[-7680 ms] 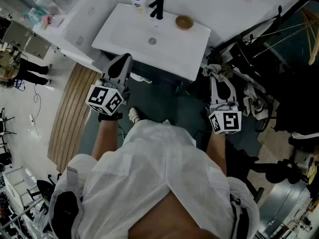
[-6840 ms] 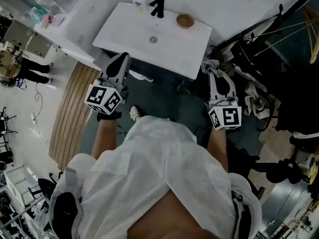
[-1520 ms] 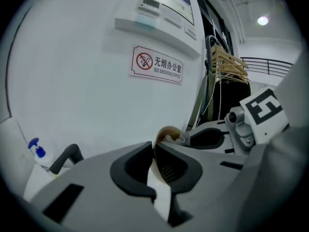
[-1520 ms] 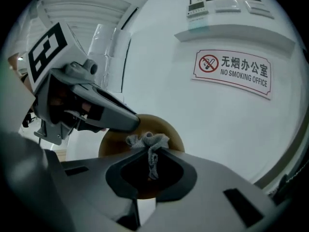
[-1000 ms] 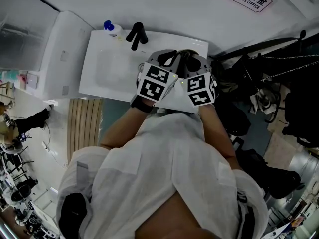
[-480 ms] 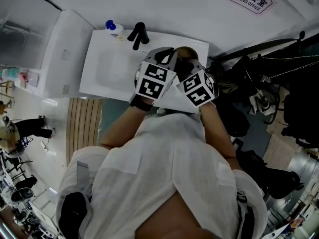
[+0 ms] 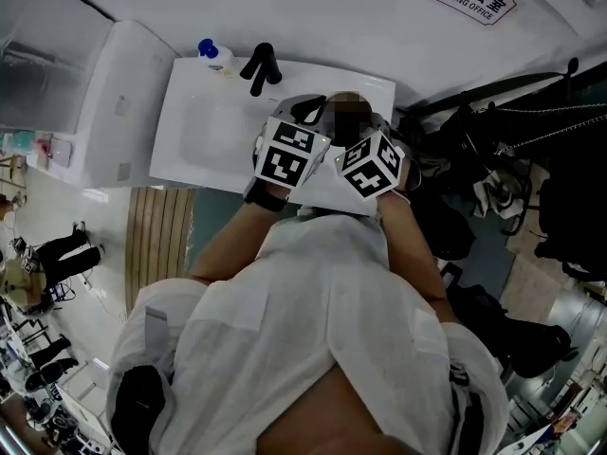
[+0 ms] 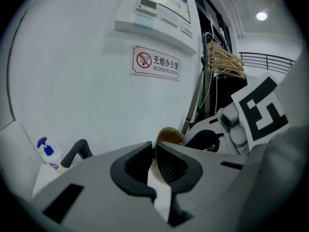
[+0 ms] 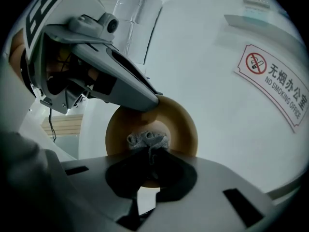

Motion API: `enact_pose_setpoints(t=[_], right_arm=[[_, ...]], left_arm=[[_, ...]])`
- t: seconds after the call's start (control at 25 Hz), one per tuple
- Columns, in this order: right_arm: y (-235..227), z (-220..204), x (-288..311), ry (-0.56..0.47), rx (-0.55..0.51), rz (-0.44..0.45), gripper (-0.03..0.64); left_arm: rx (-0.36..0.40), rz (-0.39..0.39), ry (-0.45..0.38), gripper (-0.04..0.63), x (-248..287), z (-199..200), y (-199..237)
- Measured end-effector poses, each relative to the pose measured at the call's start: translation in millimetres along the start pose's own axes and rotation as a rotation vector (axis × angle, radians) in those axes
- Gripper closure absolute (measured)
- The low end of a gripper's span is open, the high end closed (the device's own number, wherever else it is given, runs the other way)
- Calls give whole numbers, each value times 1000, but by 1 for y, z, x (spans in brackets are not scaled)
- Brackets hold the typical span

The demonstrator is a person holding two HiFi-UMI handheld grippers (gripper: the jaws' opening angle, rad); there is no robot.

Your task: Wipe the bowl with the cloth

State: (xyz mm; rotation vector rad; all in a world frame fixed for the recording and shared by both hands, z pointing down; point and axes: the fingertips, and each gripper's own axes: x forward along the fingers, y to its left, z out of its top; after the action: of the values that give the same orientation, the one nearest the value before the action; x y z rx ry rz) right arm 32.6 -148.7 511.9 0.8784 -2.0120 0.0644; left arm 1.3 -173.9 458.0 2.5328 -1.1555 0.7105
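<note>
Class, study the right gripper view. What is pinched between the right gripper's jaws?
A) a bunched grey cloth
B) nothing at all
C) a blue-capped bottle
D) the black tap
A: the right gripper has its jaws closed on a bunched grey cloth, with the hollow of the brown bowl right behind it.

The bowl (image 9: 186, 129) looks smooth matt wood, the cloth (image 9: 147, 140) nubbly knit, the sink (image 7: 204, 131) glossy.

White short-sleeved shirt (image 7: 303, 349); 2 black-and-white marker cubes (image 7: 287, 154).
</note>
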Motion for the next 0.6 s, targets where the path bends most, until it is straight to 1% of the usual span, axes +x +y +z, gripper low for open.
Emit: enact_pose_setpoints(t=[0.32,0.48,0.6], right_arm=[[-17,7,-3,-70,45,-55,577],[-18,16,-4,-110,42,-43,577],[-15,23,-5,-135,27,-16,577]], left_arm=[[2,-40,-22,561,2,5,-10],[10,-56,-10,561,3,4,-14],[10,-62,2,561,4,2,-16]])
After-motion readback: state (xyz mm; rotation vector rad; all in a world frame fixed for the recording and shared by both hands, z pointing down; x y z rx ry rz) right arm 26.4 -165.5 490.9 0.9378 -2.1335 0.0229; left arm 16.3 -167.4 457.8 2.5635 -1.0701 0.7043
